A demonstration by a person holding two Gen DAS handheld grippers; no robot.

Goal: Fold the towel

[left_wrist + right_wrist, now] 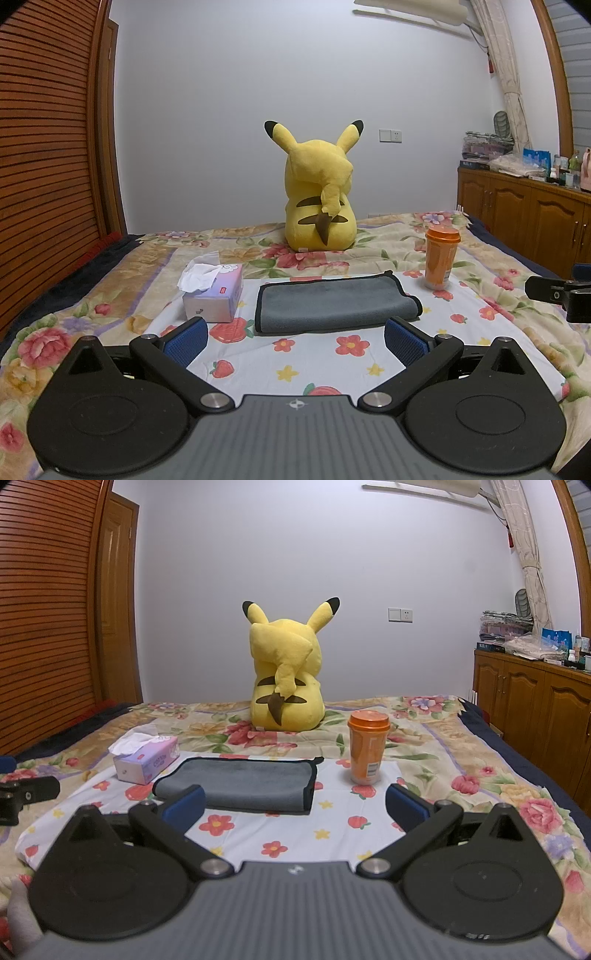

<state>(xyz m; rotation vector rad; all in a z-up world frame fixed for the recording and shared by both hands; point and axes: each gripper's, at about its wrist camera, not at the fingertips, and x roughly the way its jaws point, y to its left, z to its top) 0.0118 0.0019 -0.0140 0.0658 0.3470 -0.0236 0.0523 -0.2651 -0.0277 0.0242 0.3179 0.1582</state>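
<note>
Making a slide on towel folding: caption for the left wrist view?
Open left gripper faces a folded grey towel on the floral bed, between tissue box and orange cup.

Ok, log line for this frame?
towel: folded, flat on bed | left gripper: open, empty | right gripper: open, empty | tissue box, orange cup flank towel

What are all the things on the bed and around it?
towel: one, grey with black edge, folded flat on the white flowered cloth
tissue box: one, purple, left of the towel
cup: one, orange with lid, upright, right of the towel
plush toy: one, yellow, behind the towel, facing the wall
cabinet: one, brown wood, right of the bed
left gripper: one, black with blue pads, jaws open
right gripper: one, same colours, jaws open
</note>
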